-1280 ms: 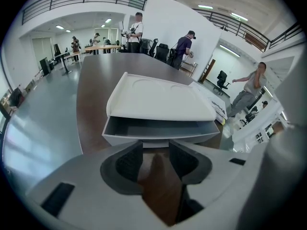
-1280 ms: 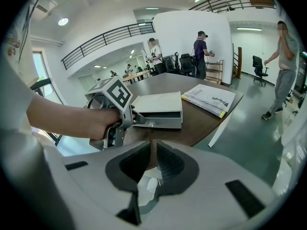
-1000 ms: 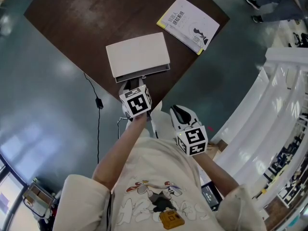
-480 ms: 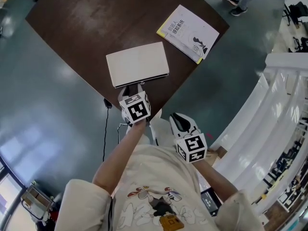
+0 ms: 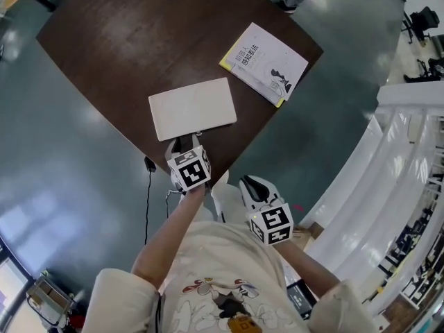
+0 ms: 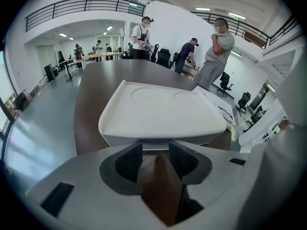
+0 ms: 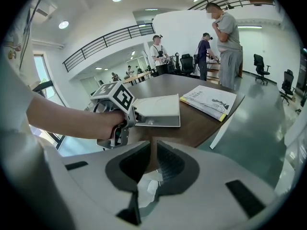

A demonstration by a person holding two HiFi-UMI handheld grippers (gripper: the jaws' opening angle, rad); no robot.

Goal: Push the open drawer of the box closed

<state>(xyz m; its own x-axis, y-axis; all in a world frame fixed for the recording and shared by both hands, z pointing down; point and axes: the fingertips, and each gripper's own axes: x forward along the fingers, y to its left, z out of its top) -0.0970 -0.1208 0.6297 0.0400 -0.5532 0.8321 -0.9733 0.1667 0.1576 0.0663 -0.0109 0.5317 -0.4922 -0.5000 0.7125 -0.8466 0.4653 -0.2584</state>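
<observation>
The white box (image 5: 192, 108) lies flat near the front corner of the dark table (image 5: 118, 40), and its drawer looks pushed in, with a small knob (image 7: 151, 122) on the front face. My left gripper (image 5: 182, 142) is at that front face, jaws a little apart and holding nothing. In the left gripper view the box (image 6: 163, 109) fills the space just ahead of the left gripper (image 6: 155, 150). My right gripper (image 5: 251, 181) hangs back off the table's edge, shut and empty. The right gripper view looks past the right gripper (image 7: 153, 150) to the box (image 7: 158, 110).
A white and yellow book (image 5: 265, 62) lies on the table to the right of the box. A black cable (image 5: 146, 186) runs along the floor at the left. Several people stand beyond the table's far end (image 6: 218, 51). A white curved railing (image 5: 388, 158) is at the right.
The left gripper has moved forward against the box's front, and the drawer that stuck out a second ago has slid in. The right gripper has hardly moved.
</observation>
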